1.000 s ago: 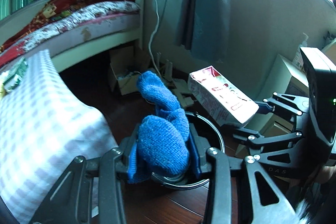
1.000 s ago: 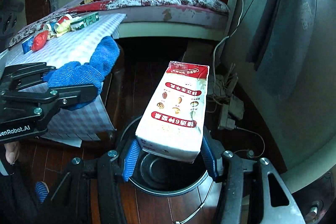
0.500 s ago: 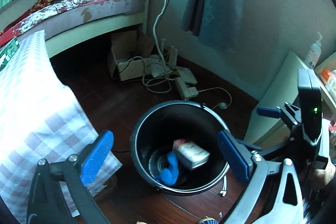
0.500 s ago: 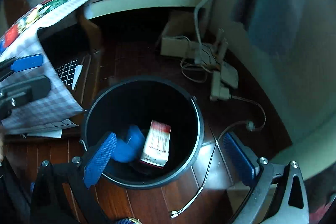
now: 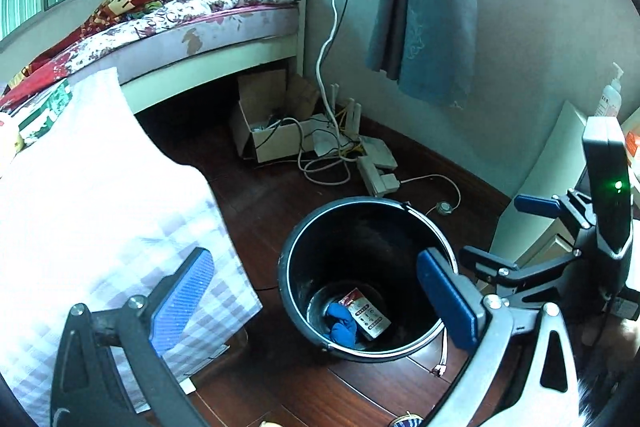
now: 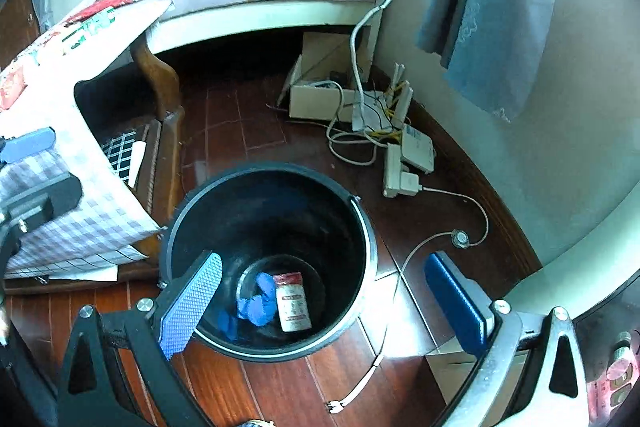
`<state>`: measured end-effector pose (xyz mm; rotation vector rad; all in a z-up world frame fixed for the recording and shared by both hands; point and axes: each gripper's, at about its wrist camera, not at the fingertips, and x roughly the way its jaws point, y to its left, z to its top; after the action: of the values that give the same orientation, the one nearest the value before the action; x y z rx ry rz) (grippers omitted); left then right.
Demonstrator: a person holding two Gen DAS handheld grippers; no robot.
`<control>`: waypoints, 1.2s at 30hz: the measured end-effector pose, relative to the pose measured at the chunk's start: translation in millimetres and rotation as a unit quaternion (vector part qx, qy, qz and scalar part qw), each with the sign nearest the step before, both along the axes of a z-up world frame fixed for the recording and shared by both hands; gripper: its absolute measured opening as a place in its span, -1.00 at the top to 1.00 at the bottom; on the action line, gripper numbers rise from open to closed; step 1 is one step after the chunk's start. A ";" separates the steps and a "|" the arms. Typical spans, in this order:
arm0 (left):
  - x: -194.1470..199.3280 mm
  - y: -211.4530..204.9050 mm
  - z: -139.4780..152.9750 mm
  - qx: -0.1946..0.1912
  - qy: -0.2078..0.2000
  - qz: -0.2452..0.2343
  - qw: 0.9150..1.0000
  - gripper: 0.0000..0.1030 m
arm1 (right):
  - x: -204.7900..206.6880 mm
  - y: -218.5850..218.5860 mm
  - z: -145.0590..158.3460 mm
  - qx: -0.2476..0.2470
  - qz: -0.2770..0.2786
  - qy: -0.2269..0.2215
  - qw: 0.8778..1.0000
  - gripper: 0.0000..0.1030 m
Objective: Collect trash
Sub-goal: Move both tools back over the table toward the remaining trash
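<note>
A black round bin (image 5: 304, 239) stands on the wooden floor; it also shows in the right wrist view (image 6: 372, 247). At its bottom lie a blue cloth (image 5: 340, 323) (image 6: 254, 301) and a red and white carton (image 5: 366, 313) (image 6: 293, 301), side by side. My left gripper (image 5: 316, 301) is open and empty above the bin's left side. My right gripper (image 6: 324, 303) is open and empty above the bin. The right gripper's body (image 5: 604, 195) shows at the right edge of the left wrist view.
A table with a checked cloth (image 5: 92, 219) (image 6: 68, 211) stands left of the bin. A bed (image 5: 192, 23) lies behind. A cardboard box, power strips and cables (image 5: 320, 147) (image 6: 376, 131) litter the floor by the wall. A white cabinet (image 5: 552, 179) stands at right.
A second ago each gripper held an item over the bin: left the blue cloth, right the carton. Both jaws opened, both items fell into the bin. The grippers have since drawn back slightly.
</note>
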<state>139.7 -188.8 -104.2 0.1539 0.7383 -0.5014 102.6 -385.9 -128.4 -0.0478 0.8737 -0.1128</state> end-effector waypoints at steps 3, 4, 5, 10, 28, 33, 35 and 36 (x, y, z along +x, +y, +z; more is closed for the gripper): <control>-2.2 8.1 2.4 -0.004 -0.001 0.010 1.000 -0.99 | -2.4 10.2 7.9 -0.002 0.005 -0.007 1.000 -0.98; -3.3 10.8 2.7 -0.003 -0.002 0.012 1.000 -0.99 | -3.5 13.3 10.1 -0.001 0.007 -0.010 1.000 -0.98; -4.7 13.9 3.9 -0.004 -0.002 0.014 1.000 -0.99 | -4.0 16.6 12.2 0.000 0.009 -0.011 1.000 -0.98; -12.3 24.7 11.0 -0.006 -0.015 0.026 1.000 -0.99 | -8.5 30.4 21.4 0.000 0.015 -0.021 1.000 -0.98; -20.8 89.7 39.9 0.003 -0.062 0.101 0.993 -0.99 | -2.4 87.2 52.6 0.007 0.054 -0.069 0.996 -0.98; -22.7 119.9 46.0 0.002 -0.074 0.134 0.988 -0.99 | 5.8 114.1 59.9 0.013 0.079 -0.079 0.994 -0.98; -24.2 131.8 47.6 0.002 -0.079 0.151 0.985 -0.99 | 10.0 128.1 63.0 0.016 0.091 -0.083 0.992 -0.98; -25.3 138.4 48.4 0.001 -0.083 0.159 0.984 -0.99 | 11.7 134.2 64.4 0.016 0.095 -0.085 0.992 -0.98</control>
<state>114.4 -50.4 -55.8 0.0753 0.5864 -0.1805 114.3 -251.7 -64.0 -0.0907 0.6959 0.0752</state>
